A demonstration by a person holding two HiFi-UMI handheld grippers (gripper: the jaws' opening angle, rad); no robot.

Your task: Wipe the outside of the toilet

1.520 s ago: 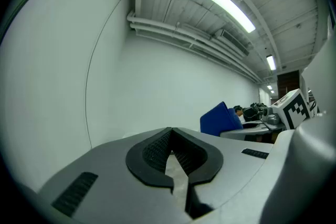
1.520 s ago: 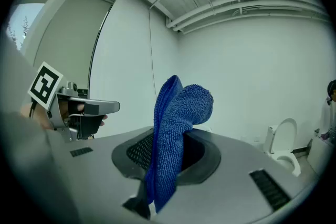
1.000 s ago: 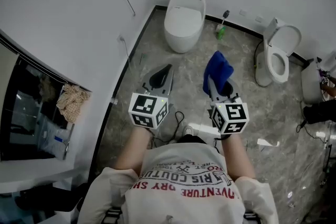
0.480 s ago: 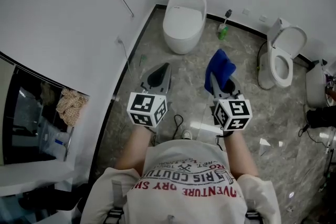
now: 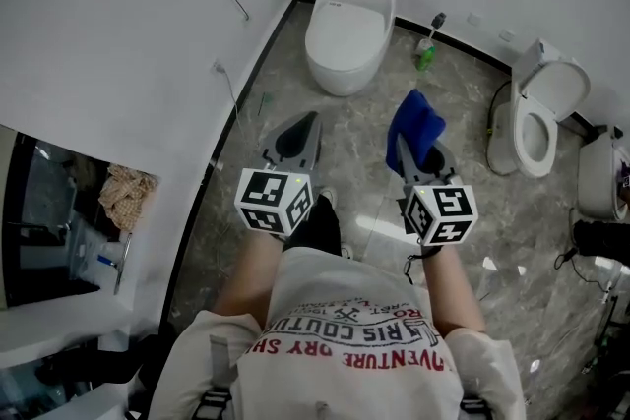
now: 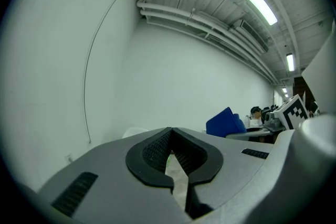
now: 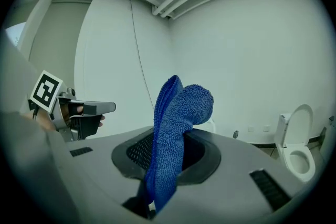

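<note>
- Left gripper (image 6: 171, 136): jaws drawn together with nothing between them; only a thin sliver of floor shows through the pads
- Right gripper (image 7: 169, 152): jaws clamped on a blue cloth (image 7: 176, 123), whose folded end stands up above the pads
- Closed-lid toilet (image 5: 345, 27): white, against the far wall, ahead of both grippers and well apart from them; the cloth does not touch it
- Open-seat toilet (image 5: 536, 118): lid raised, to the right, also well apart from the cloth
- Toilet brush (image 5: 427, 46): in a green holder on the marble floor (image 5: 354, 128), between the two toilets, by the wall
- Both grippers are held side by side above the floor, each with its marker cube (image 5: 276, 202) nearest the person
</note>
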